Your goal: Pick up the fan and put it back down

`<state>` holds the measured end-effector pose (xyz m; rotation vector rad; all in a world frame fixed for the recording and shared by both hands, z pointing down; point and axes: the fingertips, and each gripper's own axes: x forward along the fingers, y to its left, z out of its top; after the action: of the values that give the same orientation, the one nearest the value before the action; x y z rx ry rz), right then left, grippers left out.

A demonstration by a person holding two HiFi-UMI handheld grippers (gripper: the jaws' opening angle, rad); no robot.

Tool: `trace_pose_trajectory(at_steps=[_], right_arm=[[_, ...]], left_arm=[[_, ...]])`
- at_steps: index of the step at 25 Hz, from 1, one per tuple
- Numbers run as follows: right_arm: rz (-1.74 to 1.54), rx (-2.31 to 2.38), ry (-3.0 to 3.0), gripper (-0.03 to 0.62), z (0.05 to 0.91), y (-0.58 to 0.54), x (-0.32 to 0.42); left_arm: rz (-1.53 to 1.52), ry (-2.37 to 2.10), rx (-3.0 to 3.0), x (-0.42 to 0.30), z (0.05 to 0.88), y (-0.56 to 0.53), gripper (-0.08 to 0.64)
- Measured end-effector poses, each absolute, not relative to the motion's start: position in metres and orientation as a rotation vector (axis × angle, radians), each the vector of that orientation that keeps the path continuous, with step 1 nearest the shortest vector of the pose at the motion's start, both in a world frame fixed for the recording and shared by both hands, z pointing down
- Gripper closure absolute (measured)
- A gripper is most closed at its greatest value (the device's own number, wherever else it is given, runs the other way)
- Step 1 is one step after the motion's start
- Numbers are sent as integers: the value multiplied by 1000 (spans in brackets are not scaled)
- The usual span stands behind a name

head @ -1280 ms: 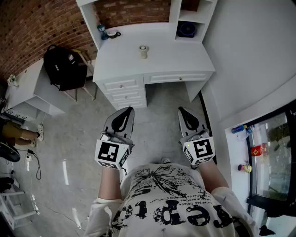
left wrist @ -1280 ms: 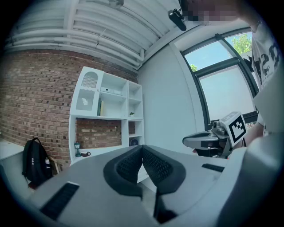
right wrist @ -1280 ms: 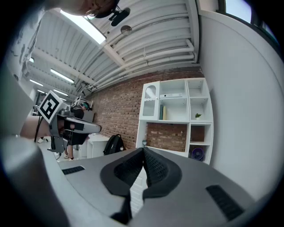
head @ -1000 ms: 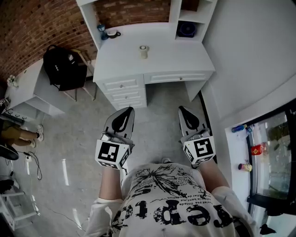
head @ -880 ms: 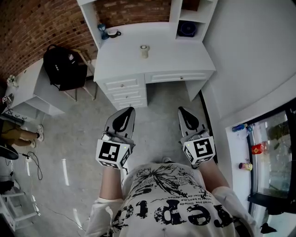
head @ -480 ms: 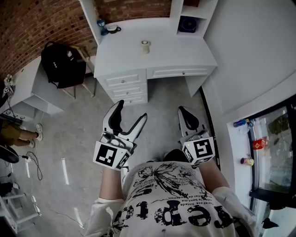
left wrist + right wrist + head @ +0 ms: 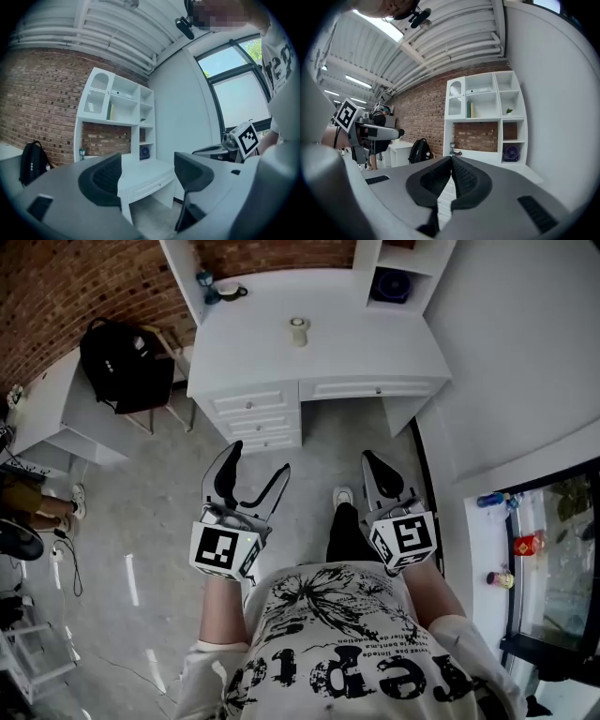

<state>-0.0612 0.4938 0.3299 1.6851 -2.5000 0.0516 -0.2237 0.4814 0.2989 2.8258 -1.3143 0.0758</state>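
Note:
The fan (image 7: pixel 392 284) is small, round and dark blue. It stands in the lower right cubby of the white desk's hutch, far ahead of both grippers. It also shows small in the left gripper view as the fan (image 7: pixel 144 152), and in the right gripper view as the fan (image 7: pixel 510 153). My left gripper (image 7: pixel 255 465) hangs over the floor in front of the desk. Its jaws are opening and nothing is between them (image 7: pixel 147 171). My right gripper (image 7: pixel 371 462) is level with it and shut on nothing (image 7: pixel 451 161).
The white desk (image 7: pixel 356 357) has drawers at its left and a small pale cup (image 7: pixel 299 330) on top. A black backpack (image 7: pixel 120 360) sits on a chair to the left, beside a second white table (image 7: pixel 56 413). My foot (image 7: pixel 343 496) is forward on the grey floor.
The left gripper's jaws have gone from shut to wide apart. Both grippers and the view have moved toward the desk, and a leg has stepped forward.

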Motion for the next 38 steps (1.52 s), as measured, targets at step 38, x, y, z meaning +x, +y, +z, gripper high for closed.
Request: trace_pose_trajectory(at_steps=[38], right_arm=[[155,1366,-2564,578,387,-36,92]], left_arm=[[485,-1458,2526,-57,400,-39,221]])
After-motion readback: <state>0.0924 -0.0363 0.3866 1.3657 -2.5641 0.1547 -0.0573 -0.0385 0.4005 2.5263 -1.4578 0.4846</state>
